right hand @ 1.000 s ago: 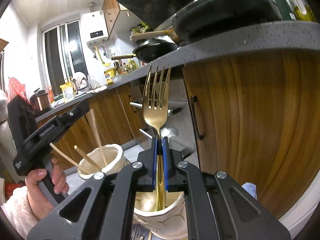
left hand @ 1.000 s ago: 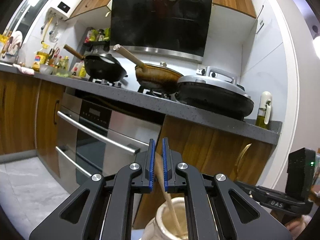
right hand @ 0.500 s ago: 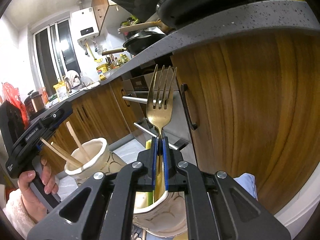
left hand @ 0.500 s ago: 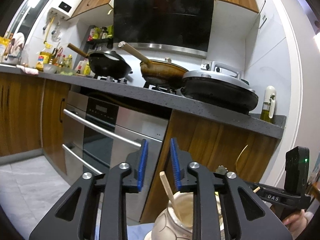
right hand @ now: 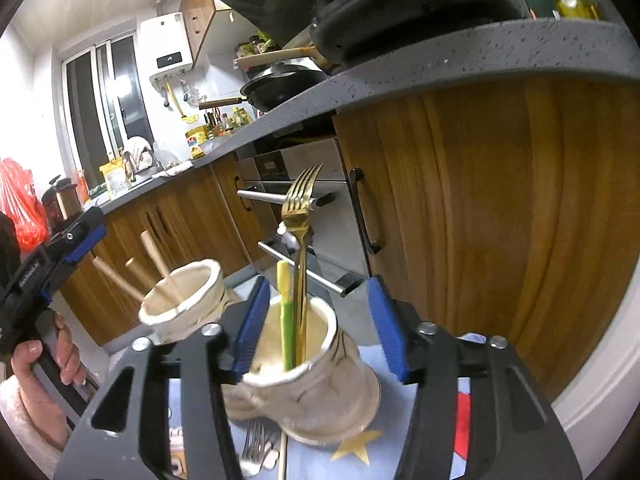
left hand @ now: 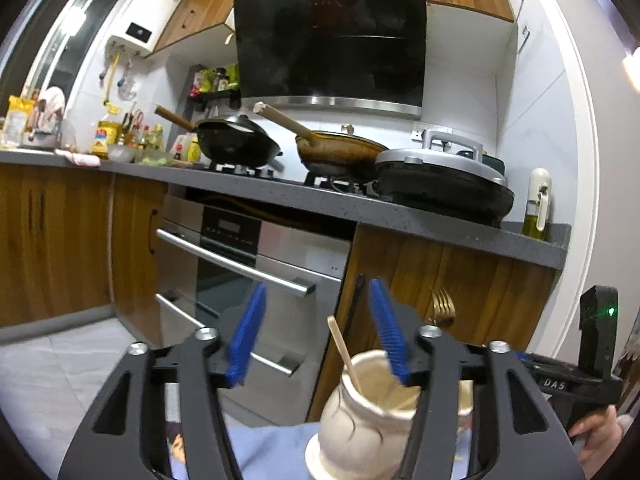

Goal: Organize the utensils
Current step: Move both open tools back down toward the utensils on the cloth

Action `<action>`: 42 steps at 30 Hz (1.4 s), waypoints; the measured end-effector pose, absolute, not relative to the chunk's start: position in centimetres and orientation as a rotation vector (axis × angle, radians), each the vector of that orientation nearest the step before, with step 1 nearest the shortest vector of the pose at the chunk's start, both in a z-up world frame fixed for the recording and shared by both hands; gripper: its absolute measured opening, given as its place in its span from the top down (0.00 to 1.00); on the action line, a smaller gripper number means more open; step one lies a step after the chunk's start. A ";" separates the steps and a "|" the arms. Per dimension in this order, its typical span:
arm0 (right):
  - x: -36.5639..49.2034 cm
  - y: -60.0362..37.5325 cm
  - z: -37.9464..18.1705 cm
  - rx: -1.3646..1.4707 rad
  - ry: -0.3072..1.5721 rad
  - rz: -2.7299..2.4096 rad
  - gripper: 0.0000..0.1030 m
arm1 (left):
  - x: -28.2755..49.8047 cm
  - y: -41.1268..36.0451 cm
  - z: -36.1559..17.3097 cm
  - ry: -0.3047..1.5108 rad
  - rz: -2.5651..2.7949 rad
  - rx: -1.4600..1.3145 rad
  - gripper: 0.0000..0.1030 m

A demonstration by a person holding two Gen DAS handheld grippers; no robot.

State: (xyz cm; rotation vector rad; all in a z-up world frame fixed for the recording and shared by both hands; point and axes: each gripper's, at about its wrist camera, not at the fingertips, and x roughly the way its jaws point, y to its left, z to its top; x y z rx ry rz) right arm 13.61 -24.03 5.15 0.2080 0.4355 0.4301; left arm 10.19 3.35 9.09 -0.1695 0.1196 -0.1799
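Claws: left claw and right claw wide, seemingly empty.

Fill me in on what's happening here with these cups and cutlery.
A person is sorting utensils into two cream ceramic cups with a handheld gripper in each hand. The right gripper is open around the nearer cup, where a gold fork stands tines up beside a green stick. The left gripper is open too, over the other cup, which holds wooden chopsticks. A silver fork lies on the blue cloth.
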 end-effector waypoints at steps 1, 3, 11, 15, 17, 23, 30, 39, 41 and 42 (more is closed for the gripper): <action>13.1 -24.1 5.2 0.199 0.433 0.422 0.41 | 9.7 3.4 9.1 0.124 -0.170 -0.169 0.33; 12.1 -24.3 5.3 0.195 0.428 0.411 0.27 | 8.6 3.2 9.2 0.134 -0.155 -0.172 0.26; 8.9 -24.9 4.2 0.187 0.426 0.390 0.05 | 4.7 1.4 8.7 0.174 -0.044 -0.117 0.09; 7.3 -24.6 3.9 0.152 0.401 0.384 0.05 | 3.2 0.1 8.4 0.188 0.004 -0.066 0.07; 6.5 -24.6 3.6 0.147 0.395 0.387 0.05 | 2.4 -0.5 8.1 0.191 0.006 -0.057 0.06; 5.7 -25.1 3.3 0.128 0.397 0.374 0.05 | 1.0 -1.2 6.9 0.244 0.001 -0.089 0.05; 5.1 -26.2 2.4 0.137 0.419 0.367 0.05 | 0.6 -1.3 4.4 0.363 0.050 -0.101 0.05; 5.6 -25.6 1.2 0.094 0.455 0.379 0.05 | 1.3 -1.5 0.5 0.551 0.060 -0.073 0.05; 5.8 -25.5 1.1 0.095 0.465 0.381 0.05 | 1.6 -2.1 -0.3 0.598 0.060 -0.049 0.05; 5.9 -25.4 1.1 0.097 0.472 0.382 0.05 | 1.8 -2.4 -0.6 0.618 0.061 -0.036 0.05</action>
